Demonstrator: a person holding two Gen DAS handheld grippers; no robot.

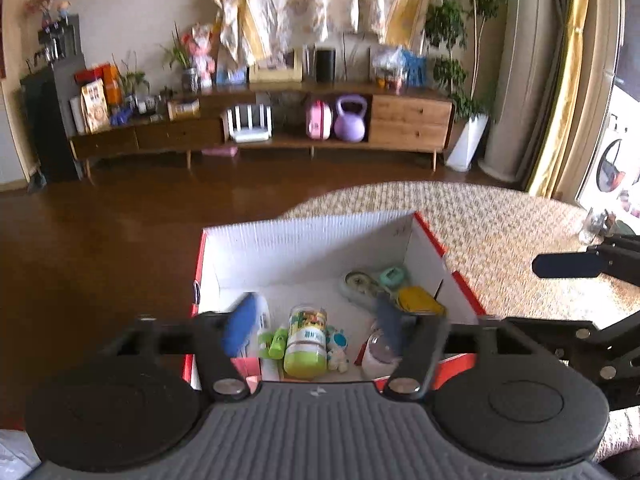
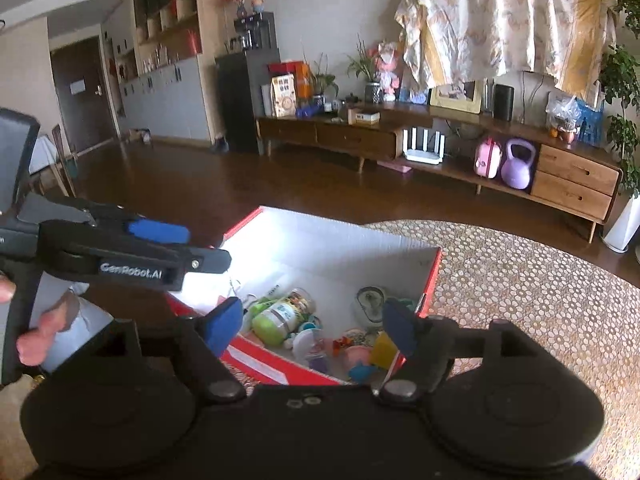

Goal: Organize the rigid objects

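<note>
Above the red-edged box (image 1: 430,240) on the patterned surface (image 1: 500,232), I hold my left gripper (image 1: 312,322) and right gripper (image 2: 314,326) with fingers wide and empty, the green-capped bottle (image 1: 306,340) and small toys inside, lifting straight to avoid the walls.

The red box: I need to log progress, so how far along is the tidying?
Done: the red box already holds a green jar, a tape dispenser and small toys. In hand: nothing; left gripper and right gripper are open, empty. Left: no loose items visible.
</note>
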